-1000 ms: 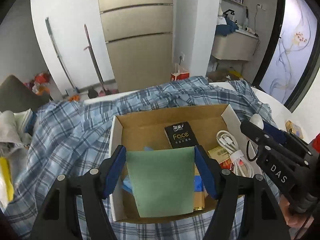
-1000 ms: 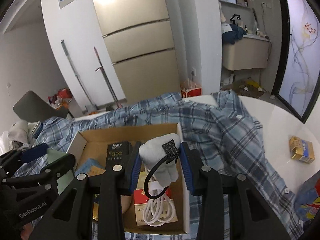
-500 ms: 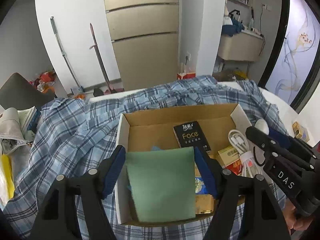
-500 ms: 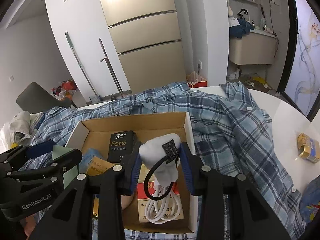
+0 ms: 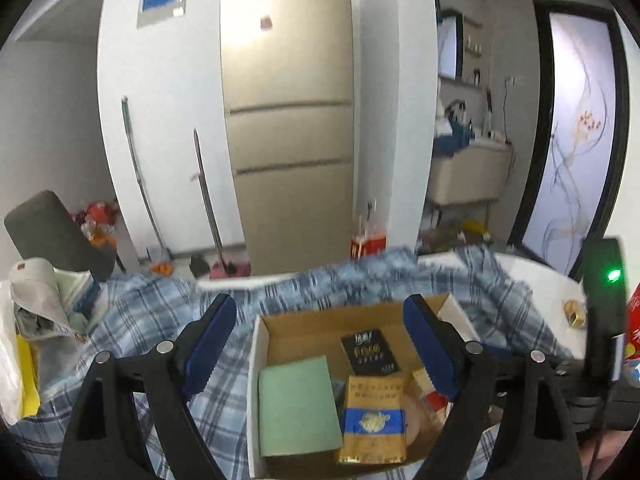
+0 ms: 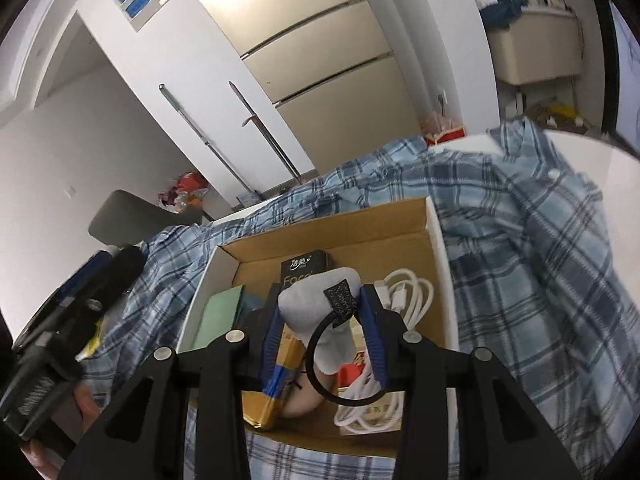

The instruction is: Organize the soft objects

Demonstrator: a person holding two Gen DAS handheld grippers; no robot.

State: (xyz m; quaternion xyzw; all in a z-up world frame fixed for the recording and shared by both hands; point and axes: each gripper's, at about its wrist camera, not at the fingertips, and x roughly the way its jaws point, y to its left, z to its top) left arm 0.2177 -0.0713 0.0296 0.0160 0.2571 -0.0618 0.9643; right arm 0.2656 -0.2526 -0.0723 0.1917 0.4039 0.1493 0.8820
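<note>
2 grippers in view. Right gripper (image 6: 325,316) pinches a grey sock (image 6: 320,320) at mid-body, held just above the cardboard box (image 6: 436,248); judged light, limp, compressible, so a mid-body grip suits it, though its black loop (image 6: 320,364) may snag. Left gripper (image 5: 320,344) is spread wide and empty, above the box's left side. Green cloth (image 5: 296,408) lies flat in the box, soft and thin, best taken by an edge. Beyond, white cable (image 6: 404,292) and black pack (image 5: 370,350). Plaid shirt (image 6: 520,248) surrounds the box. Sock's lower end is hidden behind the fingers, far edges blurred
</note>
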